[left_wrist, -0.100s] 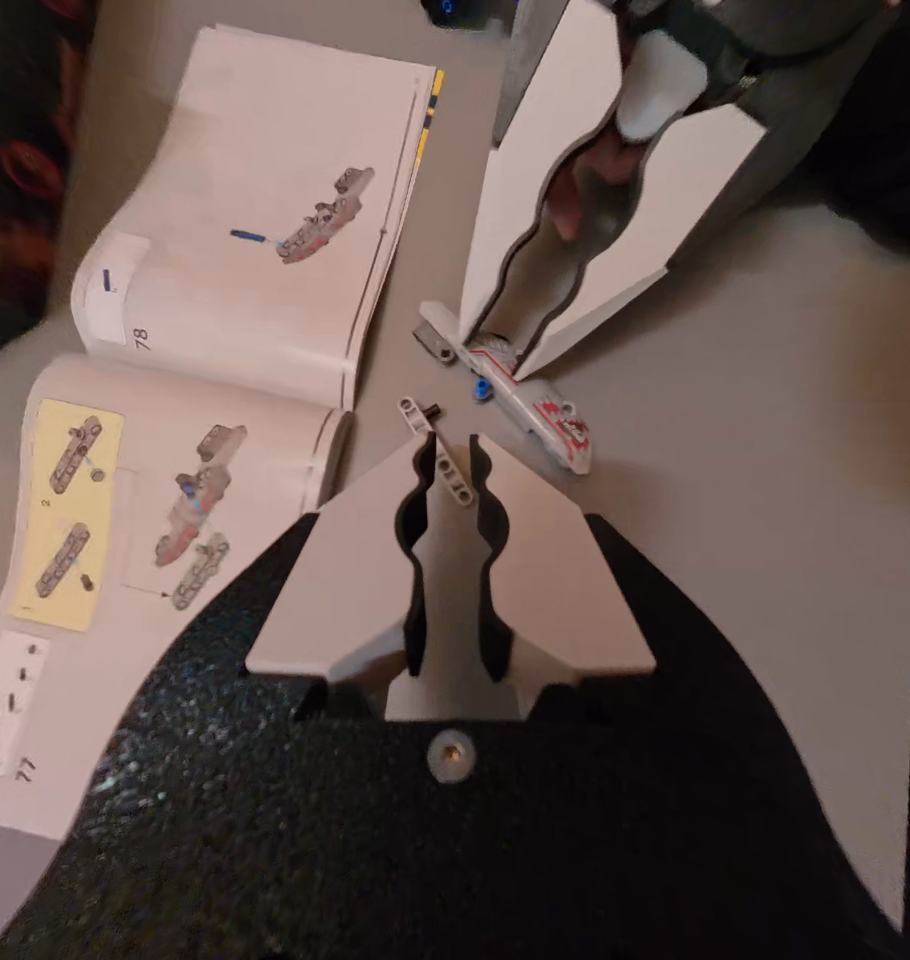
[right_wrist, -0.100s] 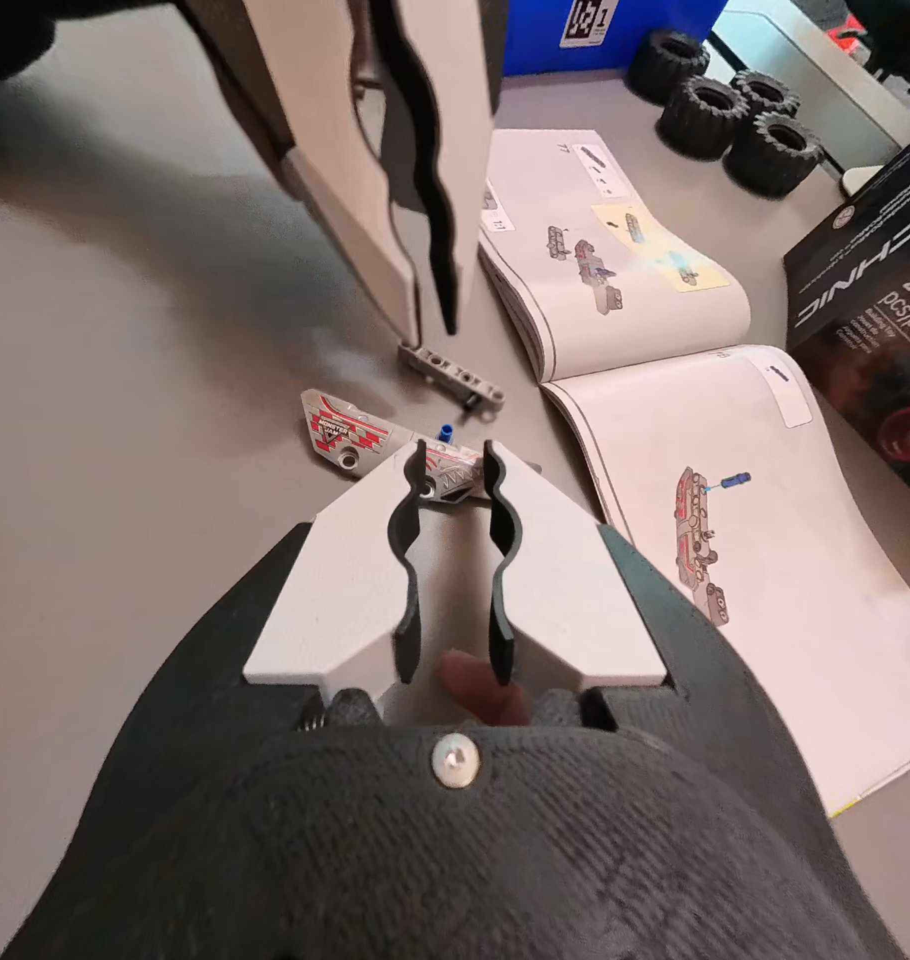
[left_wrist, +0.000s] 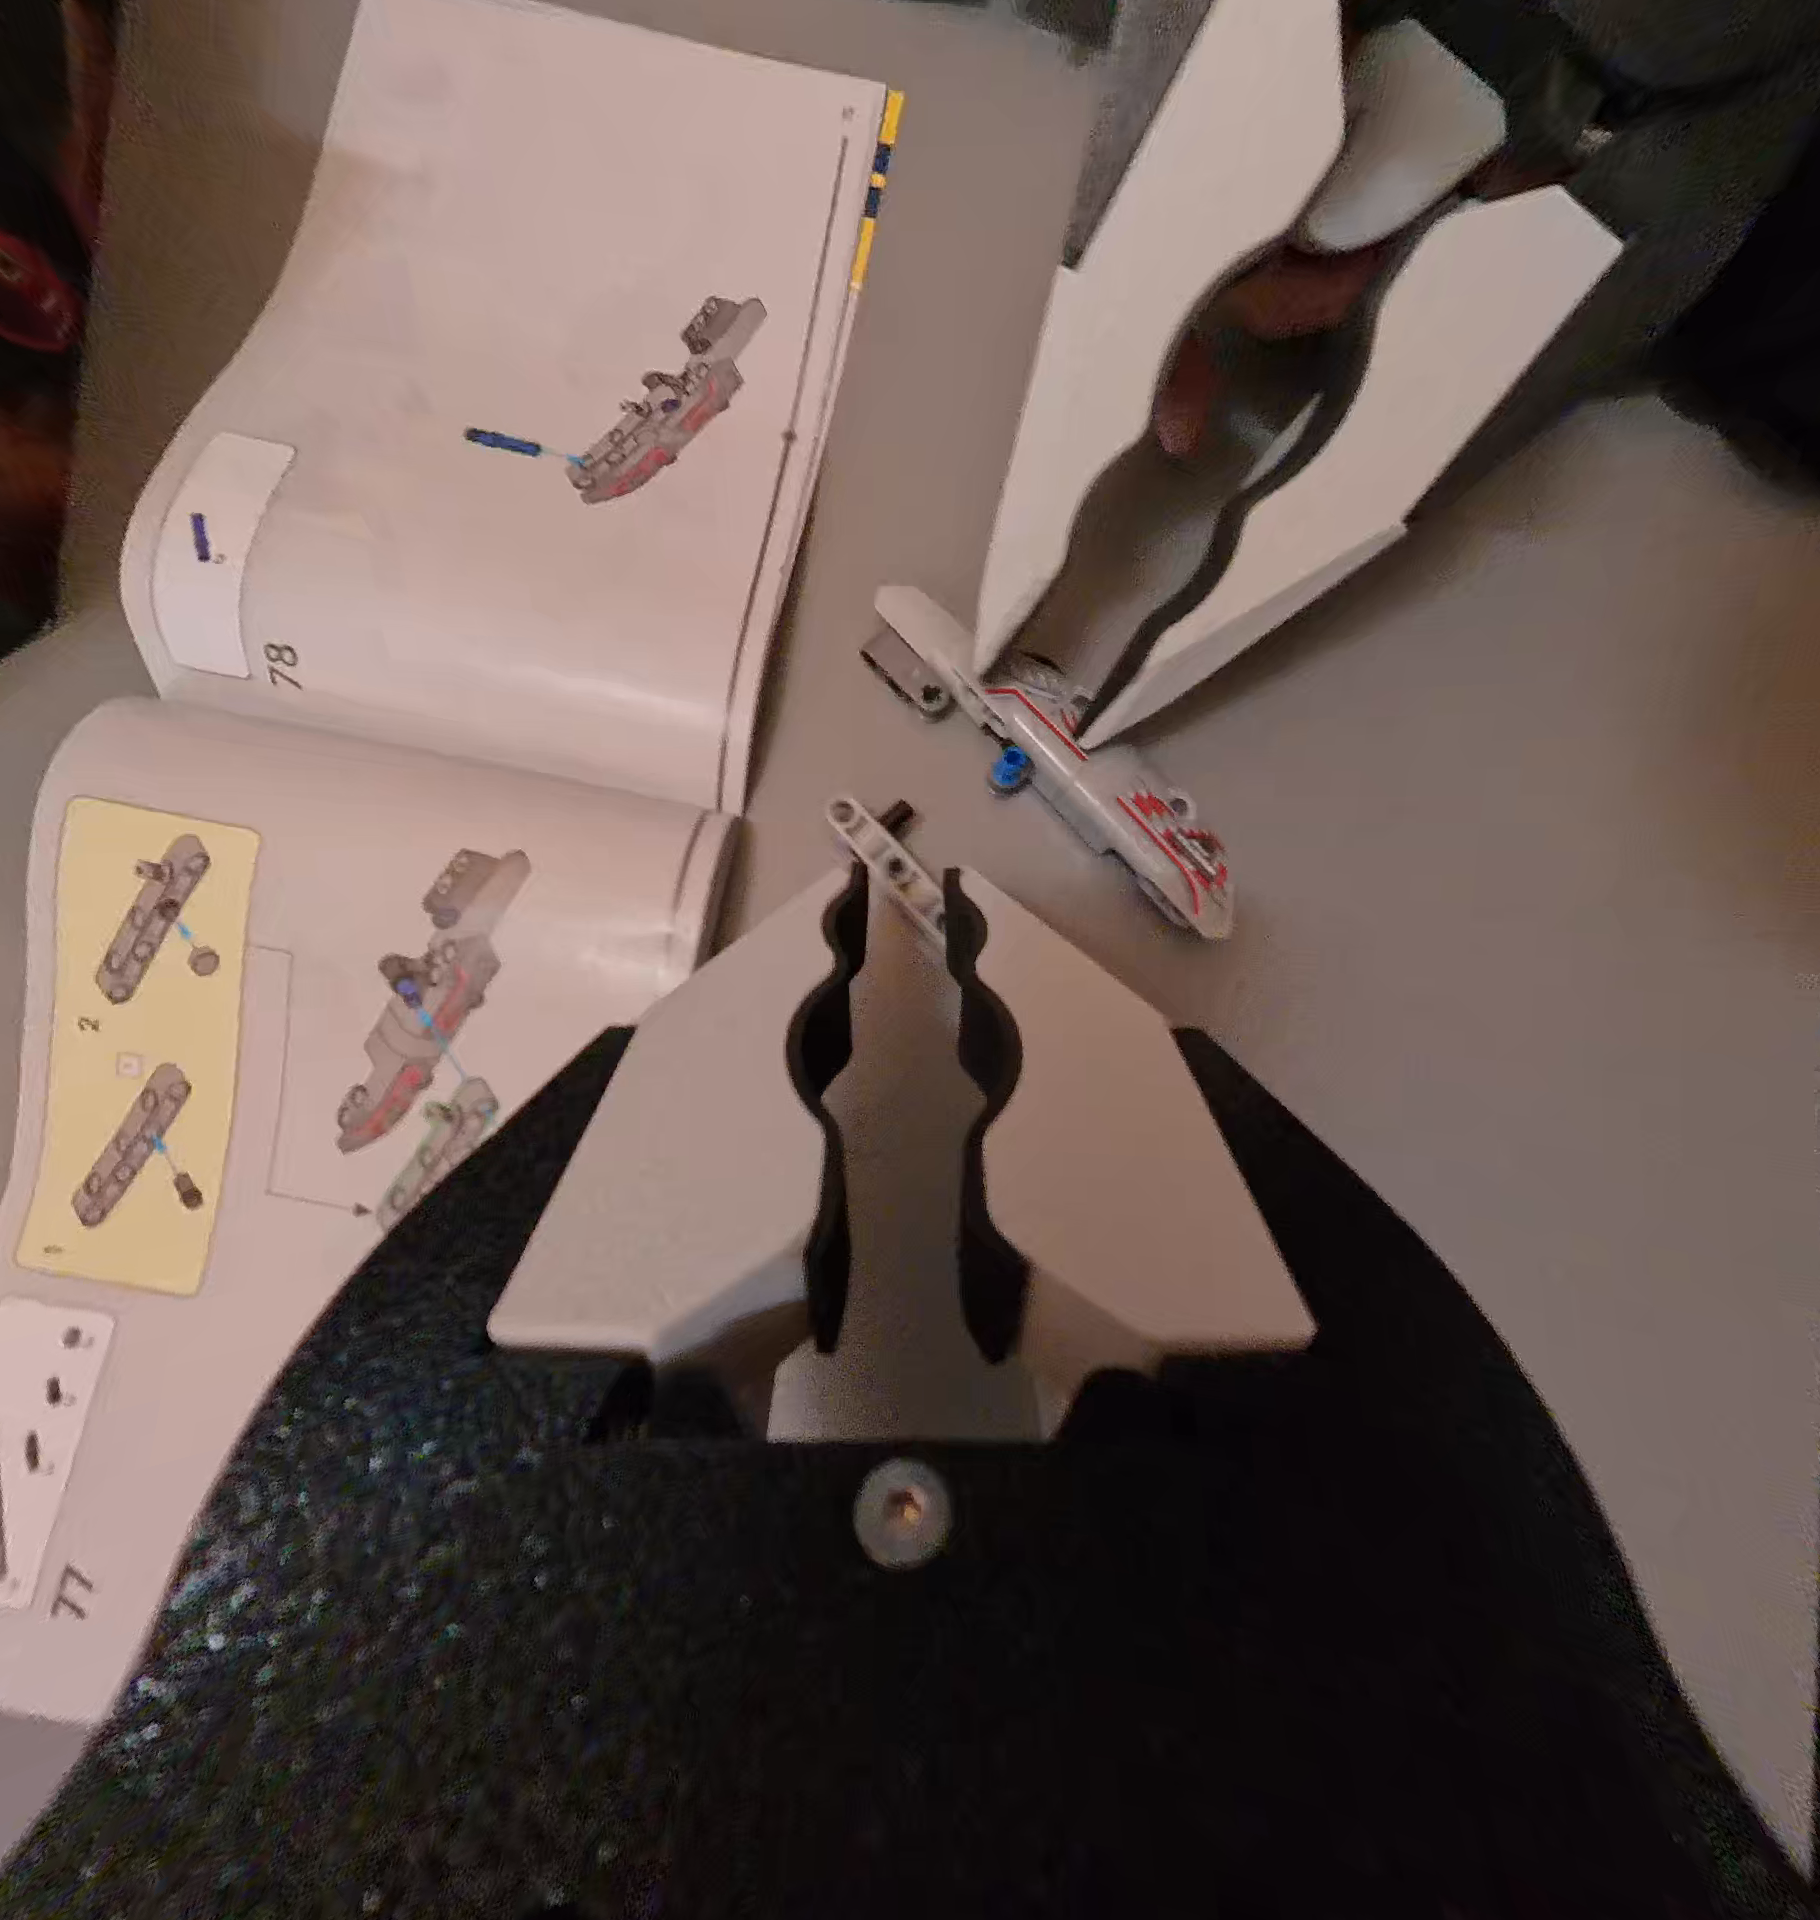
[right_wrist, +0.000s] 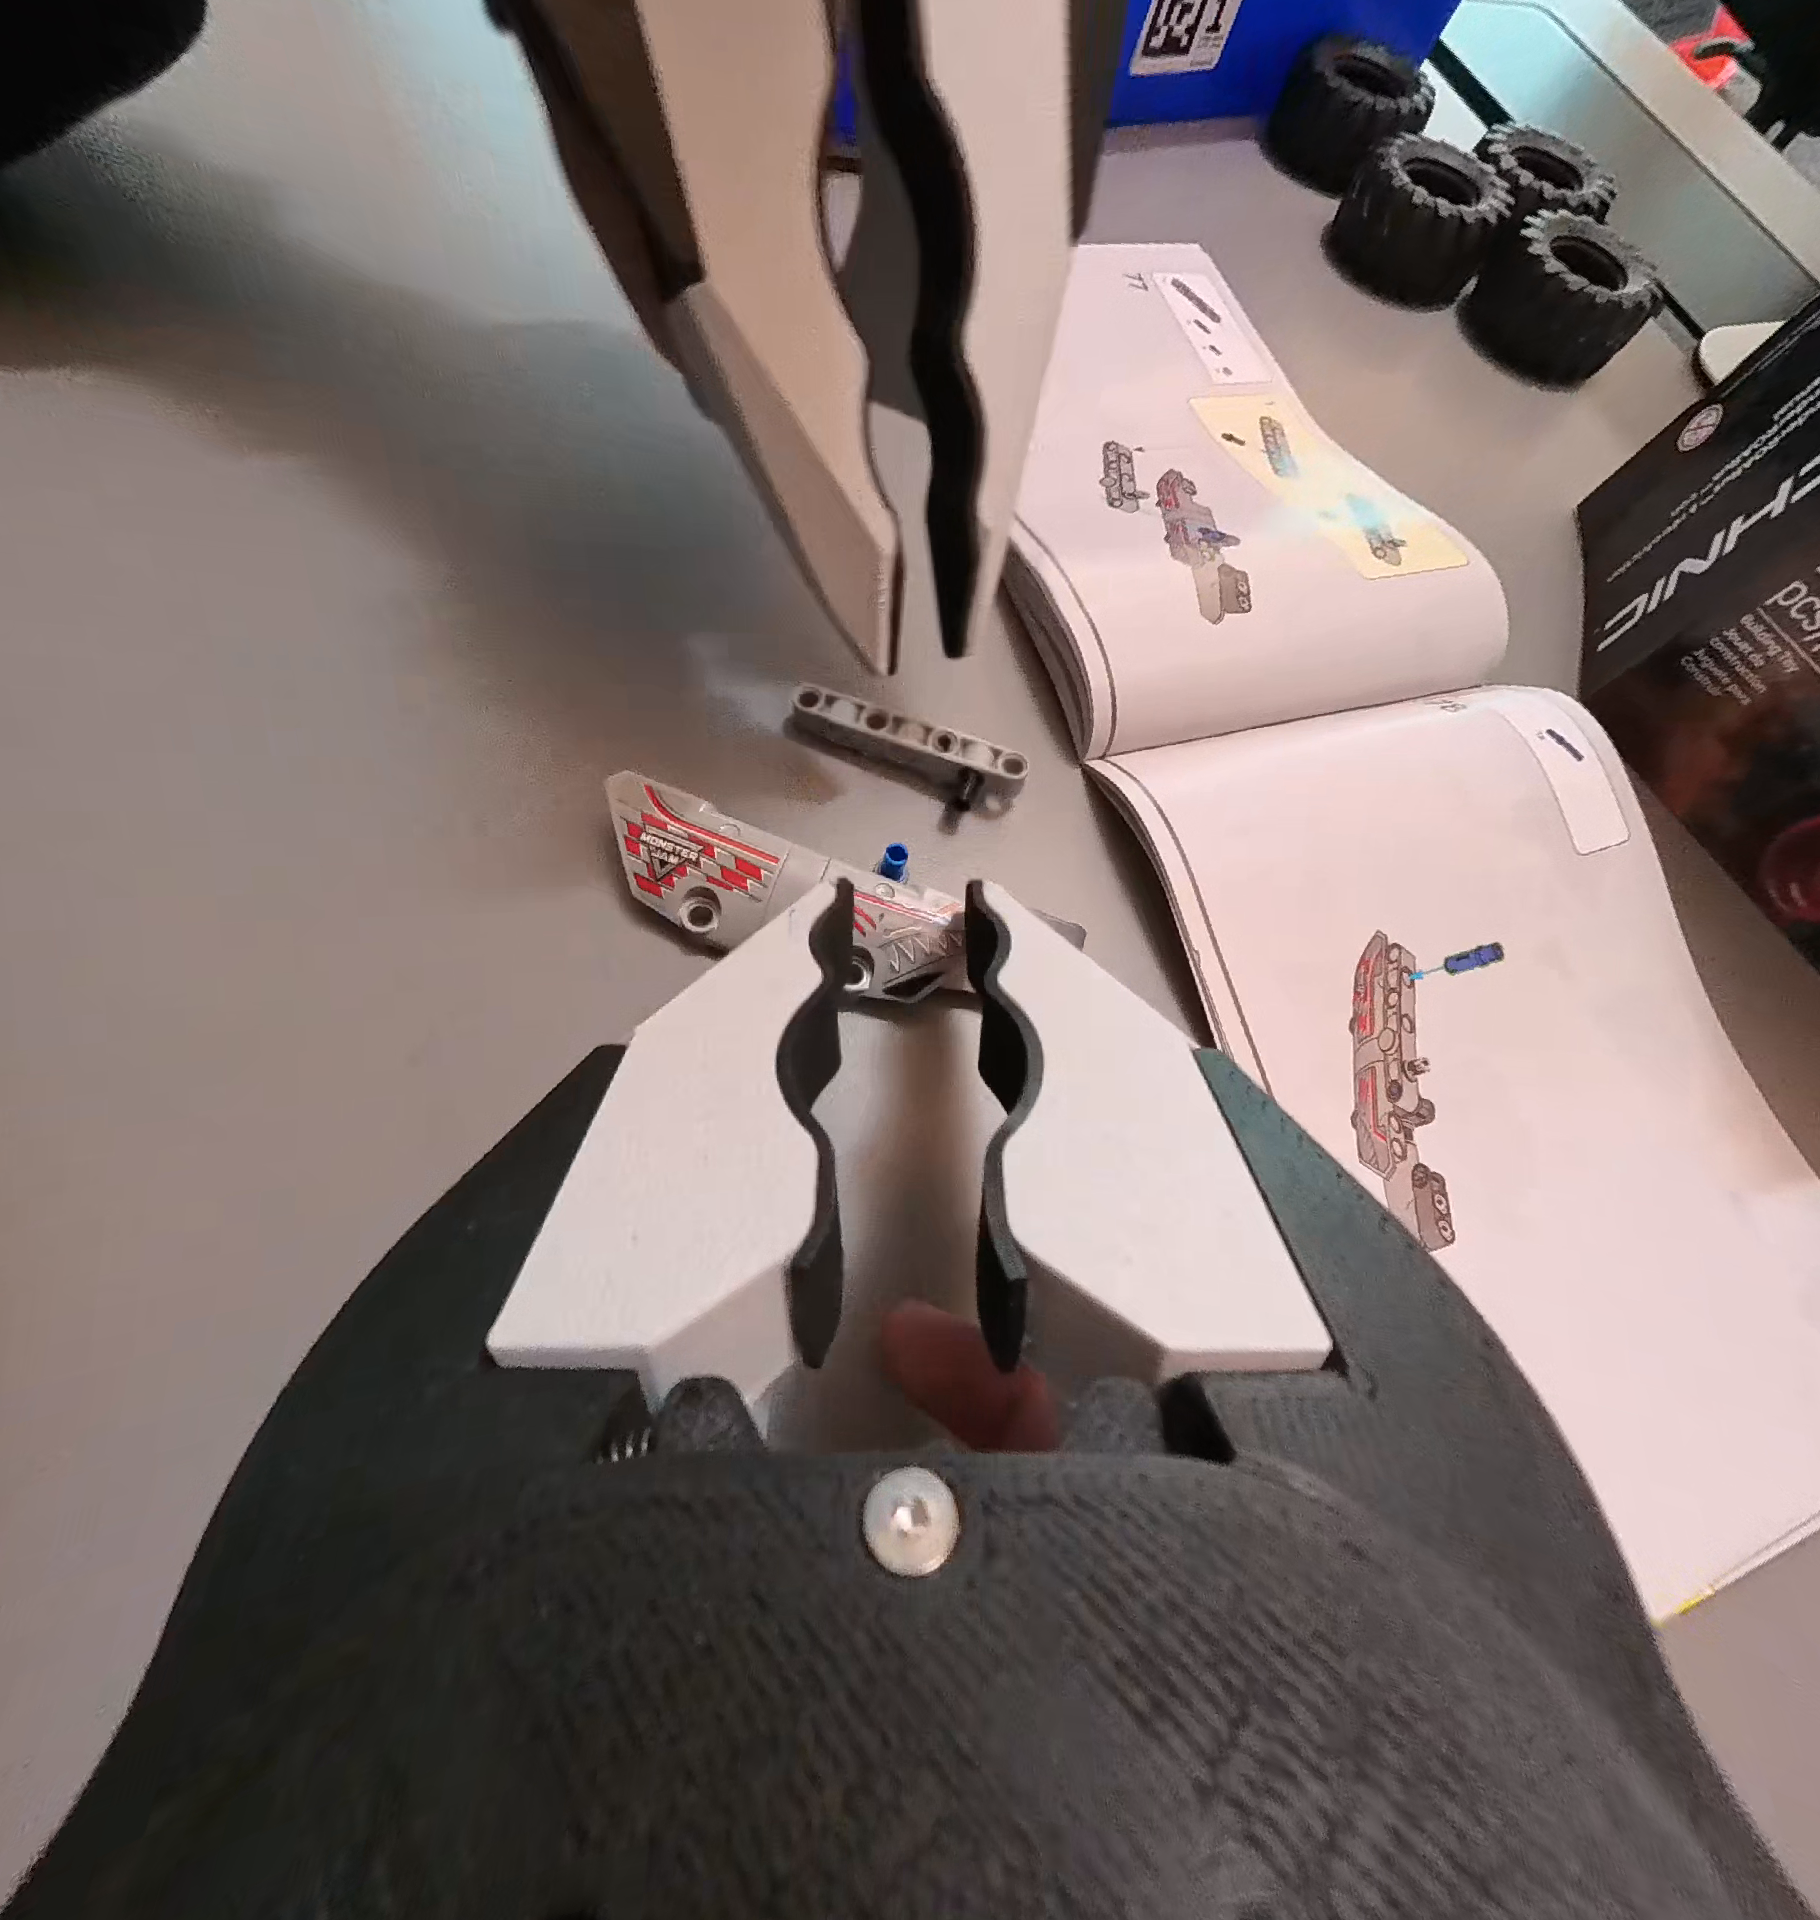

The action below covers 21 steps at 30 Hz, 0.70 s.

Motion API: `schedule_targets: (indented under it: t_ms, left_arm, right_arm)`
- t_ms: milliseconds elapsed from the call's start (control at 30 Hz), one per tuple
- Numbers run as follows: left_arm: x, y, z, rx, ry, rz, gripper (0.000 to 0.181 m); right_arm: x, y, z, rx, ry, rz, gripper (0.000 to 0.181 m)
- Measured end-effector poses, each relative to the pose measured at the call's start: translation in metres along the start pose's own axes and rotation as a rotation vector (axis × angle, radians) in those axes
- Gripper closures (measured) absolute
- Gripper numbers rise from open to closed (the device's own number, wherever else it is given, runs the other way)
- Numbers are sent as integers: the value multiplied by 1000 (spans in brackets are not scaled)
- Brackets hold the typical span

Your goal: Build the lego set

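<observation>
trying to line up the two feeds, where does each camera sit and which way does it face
Left wrist view: on the left gripper, looking down its open fingers at the grey beam.
Right wrist view: on the right gripper, fingers open around the stickered assembly; a fingertip shows.
Shared: beam, assembly, manual, each other's gripper.

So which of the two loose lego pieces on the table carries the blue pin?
The printed grey panel assembly with red markings, under the right gripper; its blue pin sticks up. The plain grey beam has only a black pin.
</observation>
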State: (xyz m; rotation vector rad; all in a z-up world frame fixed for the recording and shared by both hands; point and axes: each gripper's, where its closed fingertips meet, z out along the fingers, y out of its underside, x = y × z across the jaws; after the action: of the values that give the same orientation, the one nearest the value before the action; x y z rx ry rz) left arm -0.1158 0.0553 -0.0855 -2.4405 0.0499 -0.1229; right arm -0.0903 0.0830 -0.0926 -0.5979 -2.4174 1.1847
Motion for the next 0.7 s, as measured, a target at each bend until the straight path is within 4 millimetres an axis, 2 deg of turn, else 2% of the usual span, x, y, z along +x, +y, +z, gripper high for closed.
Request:
schedule_targets:
  t_ms: [67, 200, 367, 500, 567, 700]
  left_arm:
    - [-7, -2, 4, 23, 23, -5, 170]
    - [-17, 7, 17, -76, 35, -56, 163]
    - [-8, 1, 19, -85, 79, -137, 160]
    - [-5, 16, 22, -193, -22, -37, 161]
    - [-6, 20, 20, -212, -88, 20, 176]
    - [-6, 22, 17, -128, -158, 85, 177]
  right_arm:
    - [0, 0, 0, -2, 3, -14, 163]
    - [-5, -1, 2, 11, -35, -31, 169]
    - [-3, -3, 5, 19, -11, -97, 175]
    - [-3, -3, 6, 17, -29, -82, 176]
    - [-3, -4, 7, 17, -28, -95, 179]
    - [-3, -7, 13, 21, -25, -142, 181]
